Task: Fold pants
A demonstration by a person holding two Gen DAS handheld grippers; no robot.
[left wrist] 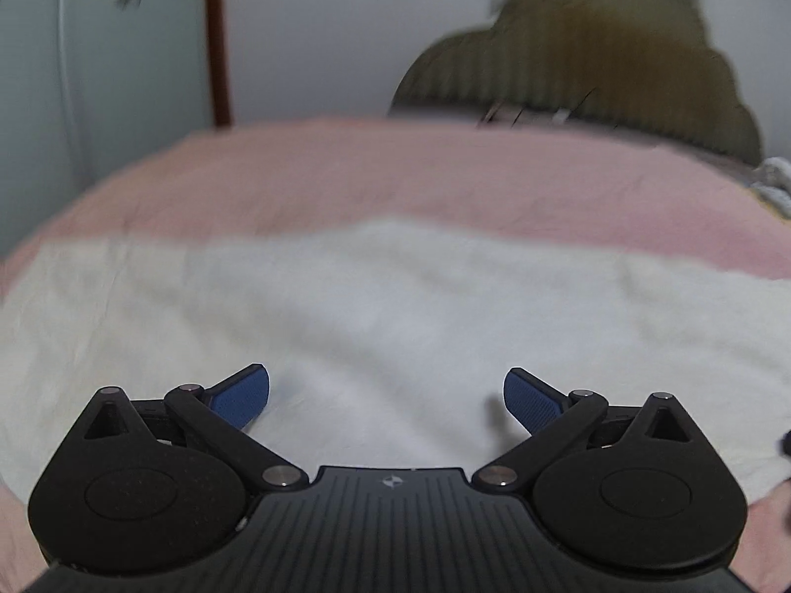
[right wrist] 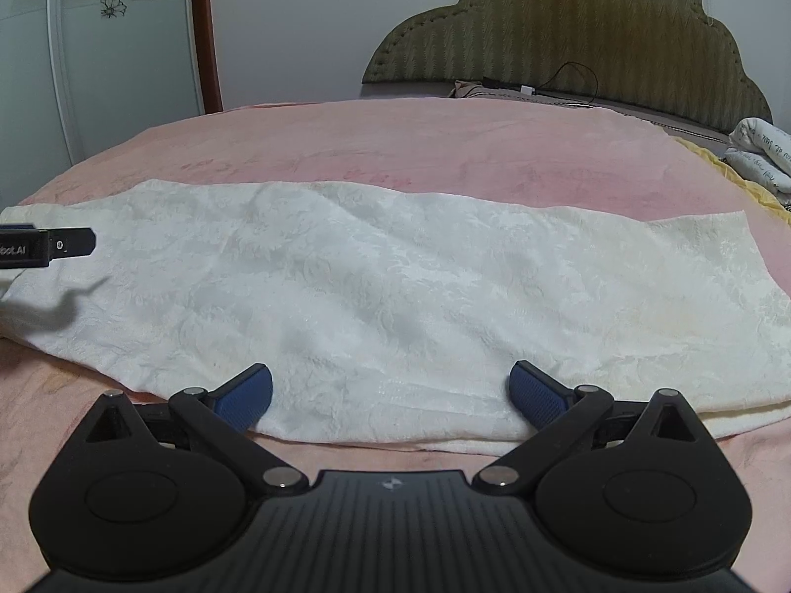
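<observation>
The pants (right wrist: 395,296), white with a faint woven pattern, lie flat and lengthwise across the pink bed cover (right wrist: 395,148), already doubled into one long band, with the near edge showing a second layer underneath. Relative to the pants, the right claw (right wrist: 390,395) hovers at the near long edge around the middle, spread wide and holding nothing, its blue pads (right wrist: 247,398) just above the cloth. The left claw (left wrist: 385,398) sits over the pants nearer one end, likewise wide and empty; that view is blurred, so whether it touches the fabric cannot be told. From the right wrist view, the left claw's black body pokes in over the left end of the pants.

Beyond the pants rise the olive headboard (right wrist: 568,34) and a dark cable (right wrist: 568,84); a rolled printed cloth (right wrist: 761,153) lies off the right end.

The risk, as I judge it, is a pinch that catches only the top layer, so the lower leg drags behind and the fold comes out skewed. The soft cover could also be gripped along with the pants, and uneven lifting between the two claws would twist the band.
</observation>
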